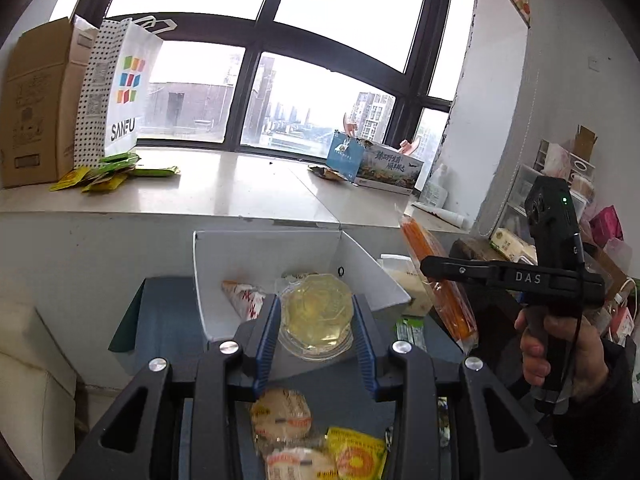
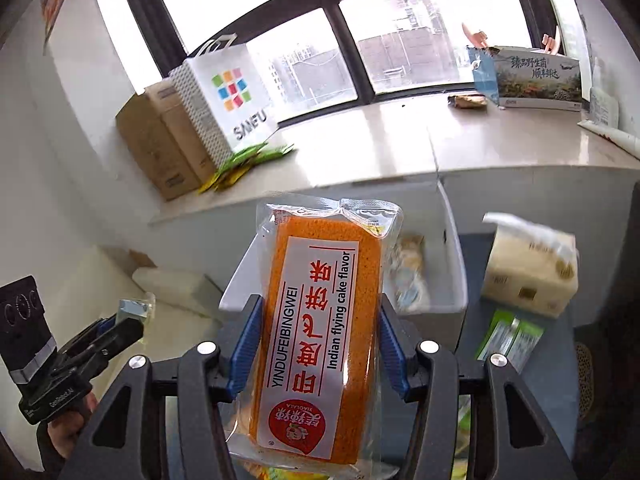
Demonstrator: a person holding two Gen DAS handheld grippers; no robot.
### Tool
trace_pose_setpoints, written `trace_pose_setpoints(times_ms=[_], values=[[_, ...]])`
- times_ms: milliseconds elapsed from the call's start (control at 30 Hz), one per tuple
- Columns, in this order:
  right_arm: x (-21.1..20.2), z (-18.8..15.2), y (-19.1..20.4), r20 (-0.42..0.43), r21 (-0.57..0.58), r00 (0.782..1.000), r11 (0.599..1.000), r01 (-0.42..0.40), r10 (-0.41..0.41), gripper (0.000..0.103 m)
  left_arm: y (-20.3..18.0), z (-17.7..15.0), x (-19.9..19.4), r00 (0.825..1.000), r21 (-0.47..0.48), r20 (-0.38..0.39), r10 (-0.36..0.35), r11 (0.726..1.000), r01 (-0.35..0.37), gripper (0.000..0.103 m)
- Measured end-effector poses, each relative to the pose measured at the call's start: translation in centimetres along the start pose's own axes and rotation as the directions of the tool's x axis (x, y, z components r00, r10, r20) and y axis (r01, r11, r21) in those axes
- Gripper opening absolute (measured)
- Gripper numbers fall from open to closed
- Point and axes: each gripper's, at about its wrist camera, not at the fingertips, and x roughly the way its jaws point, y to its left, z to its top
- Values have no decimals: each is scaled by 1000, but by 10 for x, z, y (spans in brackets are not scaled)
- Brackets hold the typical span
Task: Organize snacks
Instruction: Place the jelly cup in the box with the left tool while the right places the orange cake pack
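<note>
My left gripper (image 1: 316,320) is shut on a clear round jelly cup (image 1: 316,318) and holds it over the near edge of the white box (image 1: 264,248). A red-and-white wrapped snack (image 1: 244,298) lies inside the box. My right gripper (image 2: 316,328) is shut on an orange cake pack (image 2: 320,320) labelled "Indian flying cake flavor", held upright in front of the same white box (image 2: 454,276). In the left wrist view the right gripper (image 1: 430,268) and the cake pack (image 1: 440,284) are right of the box.
Round cracker packs (image 1: 282,418) and a yellow packet (image 1: 360,454) lie on the dark table below the left gripper. A tissue pack (image 2: 528,268) and a green packet (image 2: 510,338) sit right of the box. The windowsill holds a SANFU bag (image 1: 120,88), cardboard boxes and green packets (image 1: 116,168).
</note>
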Motion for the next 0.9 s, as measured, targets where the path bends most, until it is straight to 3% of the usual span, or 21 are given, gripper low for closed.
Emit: trace_pose_setpoints(times_ms=[167, 267, 400, 433, 467, 500, 533, 567, 667, 900], values=[[48, 52, -15, -2, -23, 995, 995, 101, -101, 59, 11, 42, 75, 997, -15, -63, 47, 999, -48, 39], [79, 71, -27, -49, -26, 992, 993, 116, -117, 59, 25, 54, 115, 990, -38, -106, 92, 995, -96, 39], [120, 75, -41, -105, -44, 979, 985, 169, -173, 59, 35, 54, 152, 973, -4, -154, 170, 985, -172, 40], [127, 75, -44, -117, -44, 978, 985, 168, -172, 63, 37, 53, 159, 969, -4, -168, 184, 982, -187, 40], [134, 75, -47, -137, -37, 977, 986, 160, -163, 68, 39, 53, 164, 963, 0, -181, 200, 979, -204, 47], [138, 73, -50, -156, -26, 976, 989, 149, -151, 83, 40, 52, 168, 958, 4, -195, 210, 977, -213, 72], [142, 72, -53, -162, -15, 974, 987, 159, -159, 98, 41, 51, 171, 953, 4, -209, 219, 975, -223, 90], [142, 72, -56, -148, -12, 972, 983, 181, -181, 103, 41, 50, 171, 952, 6, -203, 230, 972, -234, 102], [137, 73, -63, -105, -21, 968, 973, 228, -229, 103, 36, 48, 163, 956, 29, -180, 233, 972, -232, 103], [117, 75, -63, -68, -16, 978, 980, 199, -199, 103, 24, 51, 152, 963, 39, -174, 208, 978, -204, 103]])
